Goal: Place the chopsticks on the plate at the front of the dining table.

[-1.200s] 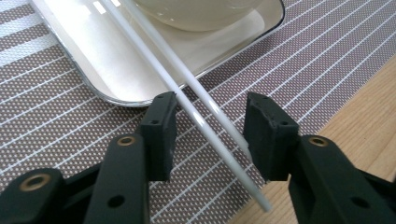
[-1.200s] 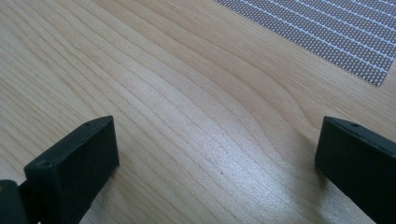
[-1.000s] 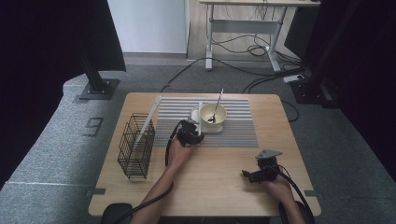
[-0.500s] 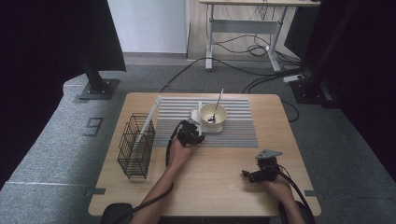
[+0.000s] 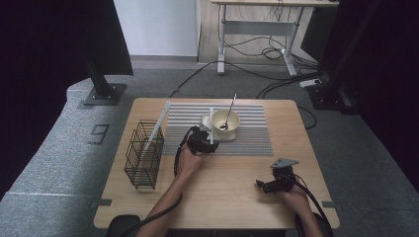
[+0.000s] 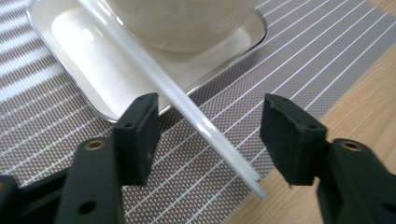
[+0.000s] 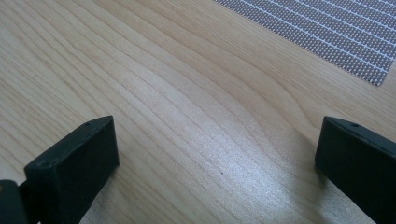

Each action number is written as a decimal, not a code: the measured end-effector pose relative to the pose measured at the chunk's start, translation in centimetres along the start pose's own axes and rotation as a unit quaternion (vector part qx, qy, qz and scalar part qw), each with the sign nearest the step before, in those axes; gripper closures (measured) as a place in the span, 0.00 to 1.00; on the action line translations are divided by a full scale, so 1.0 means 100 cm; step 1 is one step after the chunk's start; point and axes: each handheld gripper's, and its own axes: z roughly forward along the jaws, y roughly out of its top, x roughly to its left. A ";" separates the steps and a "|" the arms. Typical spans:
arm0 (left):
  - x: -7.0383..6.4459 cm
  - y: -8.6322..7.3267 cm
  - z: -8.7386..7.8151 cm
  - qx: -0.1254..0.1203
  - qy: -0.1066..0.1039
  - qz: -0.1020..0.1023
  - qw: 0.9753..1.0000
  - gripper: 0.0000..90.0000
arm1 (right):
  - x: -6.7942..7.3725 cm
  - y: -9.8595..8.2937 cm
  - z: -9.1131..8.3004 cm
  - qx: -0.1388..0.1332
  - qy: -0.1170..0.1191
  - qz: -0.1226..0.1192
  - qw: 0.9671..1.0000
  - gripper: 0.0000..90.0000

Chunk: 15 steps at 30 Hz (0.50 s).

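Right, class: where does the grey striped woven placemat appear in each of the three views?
High view: the grey striped woven placemat lies across the far middle, under the cream round bowl.
Left gripper view: it spreads beneath the white rectangular dish.
Right gripper view: its corner sits top right.
Shared landmark: the pale wooden tabletop bordering it.

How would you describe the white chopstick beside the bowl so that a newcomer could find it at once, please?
On the wooden table, find the striped grey placemat and the cream bowl on its small tray. The white chopstick lies along the tray's left edge, between the open left gripper jaws. Unlike the metal spoon, it is outside the bowl.
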 end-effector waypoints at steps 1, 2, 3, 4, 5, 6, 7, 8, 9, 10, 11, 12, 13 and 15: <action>0.000 0.000 -0.003 -0.005 -0.004 0.003 1.000 0.36 | 0.000 0.000 0.000 0.000 0.000 0.000 1.000 0.00; -0.001 0.000 -0.007 -0.015 -0.008 0.004 1.000 0.34 | 0.000 0.000 0.000 0.000 0.000 0.000 1.000 0.00; -0.002 -0.001 -0.009 -0.019 -0.008 0.004 1.000 0.32 | 0.000 0.000 0.000 0.000 0.000 0.000 1.000 0.00; -0.003 -0.001 -0.012 -0.019 -0.008 0.007 1.000 0.30 | 0.000 0.000 0.000 0.000 0.000 0.000 1.000 0.00; -0.004 -0.002 -0.014 -0.021 -0.009 0.009 1.000 0.25 | 0.000 0.000 0.000 0.000 0.000 0.000 1.000 0.00; -0.005 -0.003 -0.016 -0.023 -0.011 0.012 1.000 0.22 | 0.000 0.000 0.000 0.000 0.000 0.000 1.000 0.00; -0.007 -0.004 -0.017 -0.022 -0.013 0.014 1.000 0.18 | 0.000 0.000 0.000 0.000 0.000 0.000 1.000 0.00; -0.009 -0.007 -0.020 -0.022 -0.016 0.019 0.999 0.17 | 0.000 0.000 0.000 0.000 0.000 0.000 1.000 0.00; -0.010 -0.010 -0.021 -0.024 -0.020 0.023 0.999 0.15 | 0.000 0.000 0.000 0.000 0.000 0.000 1.000 0.00; -0.012 -0.012 -0.023 -0.027 -0.024 0.025 0.999 0.14 | 0.000 0.000 0.000 0.000 0.000 0.000 1.000 0.00; -0.013 -0.014 -0.024 -0.025 -0.025 0.027 0.999 0.11 | 0.000 0.000 0.000 0.000 0.000 0.000 1.000 0.00; -0.015 -0.016 -0.025 -0.024 -0.026 0.030 0.999 0.07 | 0.000 0.000 0.000 0.000 0.000 0.000 1.000 0.00; -0.016 -0.018 -0.025 -0.022 -0.028 0.034 0.999 0.03 | 0.000 0.000 0.000 0.000 0.000 0.000 1.000 0.00; -0.020 -0.022 -0.027 -0.022 -0.031 0.044 0.998 0.00 | 0.000 0.000 0.000 0.000 0.000 0.000 1.000 0.00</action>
